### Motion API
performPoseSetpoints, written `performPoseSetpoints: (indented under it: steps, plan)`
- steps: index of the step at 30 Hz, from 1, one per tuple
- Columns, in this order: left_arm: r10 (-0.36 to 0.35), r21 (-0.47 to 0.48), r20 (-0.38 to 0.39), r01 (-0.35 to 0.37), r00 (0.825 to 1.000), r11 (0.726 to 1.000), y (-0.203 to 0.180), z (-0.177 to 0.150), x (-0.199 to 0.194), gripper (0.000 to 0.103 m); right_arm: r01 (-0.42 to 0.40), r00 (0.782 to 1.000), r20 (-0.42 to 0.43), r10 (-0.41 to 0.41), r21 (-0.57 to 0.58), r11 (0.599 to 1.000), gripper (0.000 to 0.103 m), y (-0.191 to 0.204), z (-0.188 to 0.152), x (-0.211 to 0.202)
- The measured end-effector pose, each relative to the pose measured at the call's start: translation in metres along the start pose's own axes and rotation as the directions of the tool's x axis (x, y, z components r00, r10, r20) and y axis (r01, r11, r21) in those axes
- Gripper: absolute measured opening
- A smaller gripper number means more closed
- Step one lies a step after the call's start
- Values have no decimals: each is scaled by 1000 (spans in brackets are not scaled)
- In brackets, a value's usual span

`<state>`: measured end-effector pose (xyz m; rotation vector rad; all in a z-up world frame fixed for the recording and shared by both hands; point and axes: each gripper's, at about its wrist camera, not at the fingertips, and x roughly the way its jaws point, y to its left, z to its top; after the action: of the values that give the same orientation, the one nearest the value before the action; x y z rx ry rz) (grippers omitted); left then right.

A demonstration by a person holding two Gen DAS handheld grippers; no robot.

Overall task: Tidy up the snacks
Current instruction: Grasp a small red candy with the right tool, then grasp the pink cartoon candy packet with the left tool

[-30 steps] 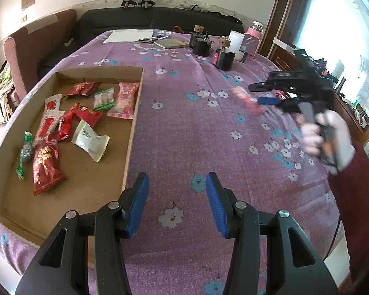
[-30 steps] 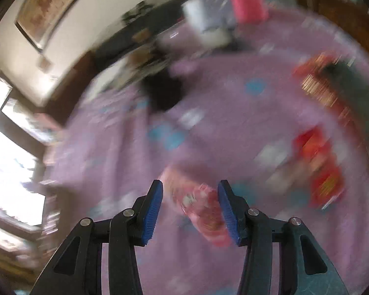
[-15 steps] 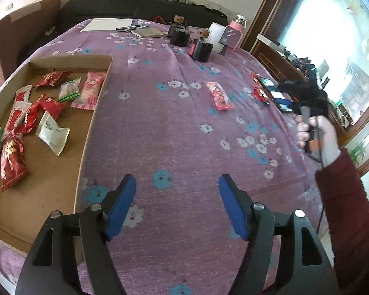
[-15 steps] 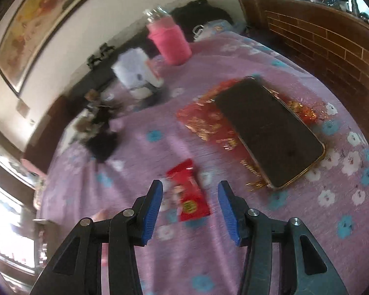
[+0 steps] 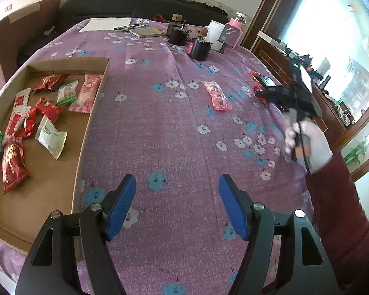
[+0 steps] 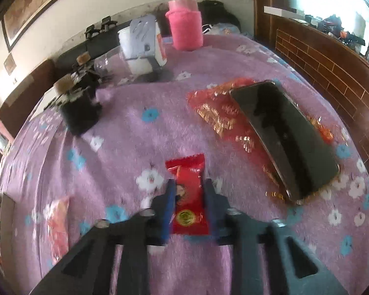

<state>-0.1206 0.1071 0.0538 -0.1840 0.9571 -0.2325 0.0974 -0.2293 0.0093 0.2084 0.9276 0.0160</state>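
In the left wrist view, the left gripper point(image 5: 177, 204) hangs over the purple flowered tablecloth point(image 5: 160, 127) with its blue pads spread well apart and nothing between them; its jaws have been opening within the last second. To its left lies a shallow cardboard tray point(image 5: 86, 132) holding a scatter of wrapped snacks: red packets, a white packet point(image 5: 51, 139), a pink packet point(image 5: 86, 93) against the tray's right wall and a green-trimmed one point(image 5: 67, 93). Out on the cloth, well apart from the tray, a pink snack packet point(image 5: 216, 95) lies flat. Farther right, a gloved hand point(image 5: 307, 145) in a dark red sleeve point(image 5: 339, 209) holds the right gripper point(image 5: 263, 95) down at the cloth near the table's right edge. In the right wrist view, the right gripper point(image 6: 188, 199) has its jaws closed in on a red snack packet point(image 6: 189, 196), the pads pressing both long sides; they have just been closing. The packet lies on the cloth, its top end sticking out past the fingertips. Just to the right a dark phone point(image 6: 285, 132) rests on a red and gold sheet point(image 6: 216, 113). Behind stand a pink bottle point(image 6: 185, 28), a white container point(image 6: 145, 41) and a black pot point(image 6: 80, 110). The pink snack shows blurred at lower left.
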Motion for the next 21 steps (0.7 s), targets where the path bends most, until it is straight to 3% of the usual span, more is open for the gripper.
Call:
performPoseSetpoints:
  steps: [6,14,21]
  plan:
    - [19,5,4,-19,1000,1000,-10,29,10,69,-241,969,-40,244,64,968,21,1,-48,-33]
    - [28,3,-28,-28,999,1000,-38,83,66,69,-248,969,-3,248,45,968,22,4,-63,-39]
    - [52,-11,-132,-54,990,998,-59,120,140,69,-274,961,-4,276,115,955,23,-11,-59,-38]
